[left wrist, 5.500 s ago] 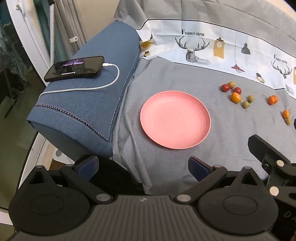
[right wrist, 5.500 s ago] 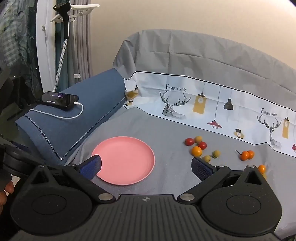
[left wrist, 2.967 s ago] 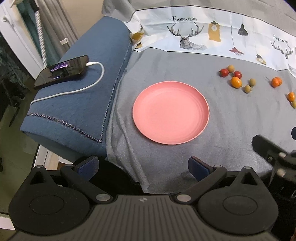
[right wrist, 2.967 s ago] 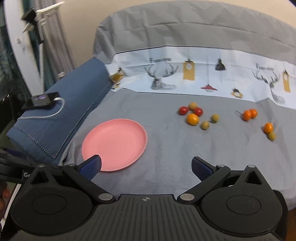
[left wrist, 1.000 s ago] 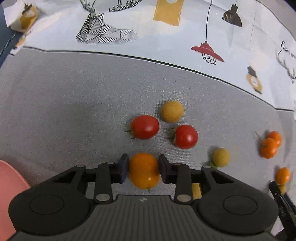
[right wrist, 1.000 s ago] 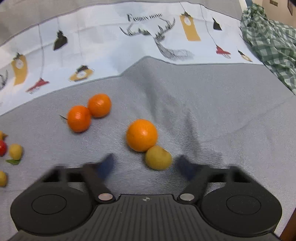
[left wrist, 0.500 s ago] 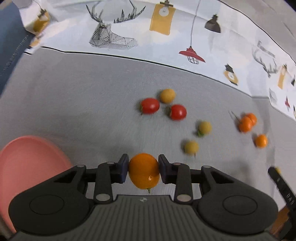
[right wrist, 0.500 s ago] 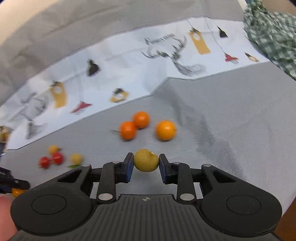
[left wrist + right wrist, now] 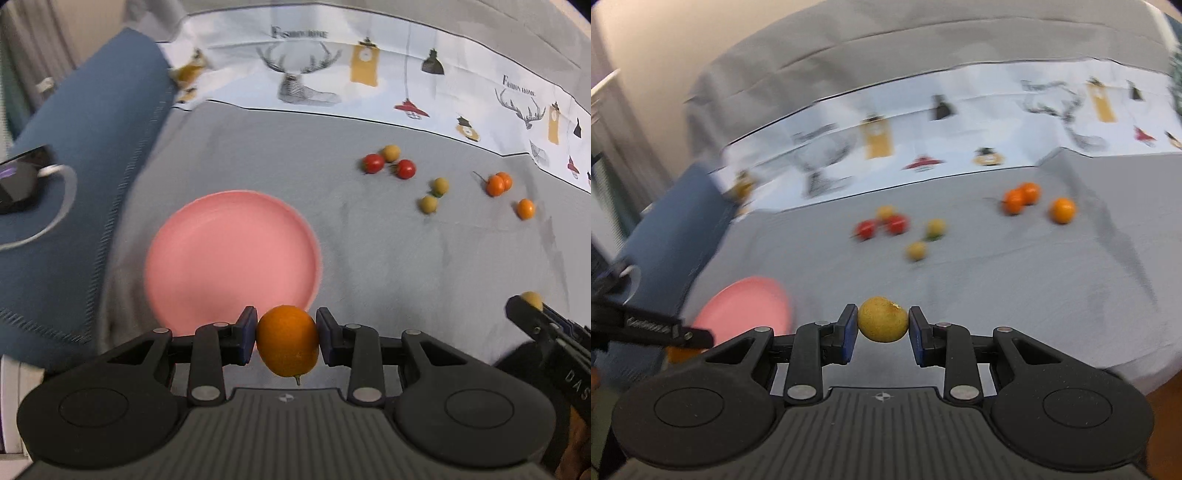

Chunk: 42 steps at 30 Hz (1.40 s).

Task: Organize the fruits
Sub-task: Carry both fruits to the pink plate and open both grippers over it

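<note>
The left gripper (image 9: 287,341) has its jaws clamped on a smooth, oval orange fruit (image 9: 287,345). The right gripper (image 9: 882,326) pinches a round, dull yellow fruit (image 9: 882,324) with a speckled skin.

— What does the right gripper (image 9: 882,325) have between its blue pads?
— A yellow-green fruit (image 9: 882,324), pinched on both sides and held above the grey cloth (image 9: 1015,280).
— And the pink plate (image 9: 746,306)?
— Low on the left, blurred, with a dark bar of the left gripper (image 9: 646,326) crossing its near edge.
— Other fruit?
— On the cloth further off: two red tomatoes (image 9: 881,226) with a yellow one just behind them, two yellow-green fruits (image 9: 925,238) near them, and to the right a touching orange pair (image 9: 1021,196) beside a single orange fruit (image 9: 1062,210).
— Behind that?
— A white printed band (image 9: 923,136) with deer and lamps; a blue cushion (image 9: 672,229) at left.
</note>
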Each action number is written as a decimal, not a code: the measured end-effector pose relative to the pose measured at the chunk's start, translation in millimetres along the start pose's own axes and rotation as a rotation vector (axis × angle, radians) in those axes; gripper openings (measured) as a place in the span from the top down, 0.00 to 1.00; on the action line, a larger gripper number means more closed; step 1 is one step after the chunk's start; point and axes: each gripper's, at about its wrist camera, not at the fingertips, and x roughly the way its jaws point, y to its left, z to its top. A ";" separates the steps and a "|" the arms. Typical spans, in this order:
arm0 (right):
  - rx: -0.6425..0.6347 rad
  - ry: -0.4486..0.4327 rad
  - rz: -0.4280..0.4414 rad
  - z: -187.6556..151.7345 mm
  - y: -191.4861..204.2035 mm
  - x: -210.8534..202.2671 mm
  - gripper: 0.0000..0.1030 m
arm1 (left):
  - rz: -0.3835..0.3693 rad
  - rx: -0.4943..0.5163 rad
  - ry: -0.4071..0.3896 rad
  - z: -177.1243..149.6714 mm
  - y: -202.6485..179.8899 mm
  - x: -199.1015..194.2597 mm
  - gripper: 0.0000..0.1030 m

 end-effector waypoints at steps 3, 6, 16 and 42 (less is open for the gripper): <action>-0.066 0.012 0.057 -9.5 34.6 -13.7 0.70 | 0.026 -0.002 -0.033 -21.1 18.8 -19.9 0.63; -0.149 0.002 0.082 -18.2 63.8 -23.9 0.70 | 0.035 0.003 -0.053 -41.7 32.2 -34.8 0.63; -0.319 0.005 0.099 -34.9 113.3 -46.2 0.70 | 0.045 -0.049 -0.093 -93.2 68.2 -59.7 0.63; -0.369 0.094 0.088 -19.6 131.0 11.3 0.70 | 0.064 -0.084 -0.039 -50.4 95.5 -8.7 0.63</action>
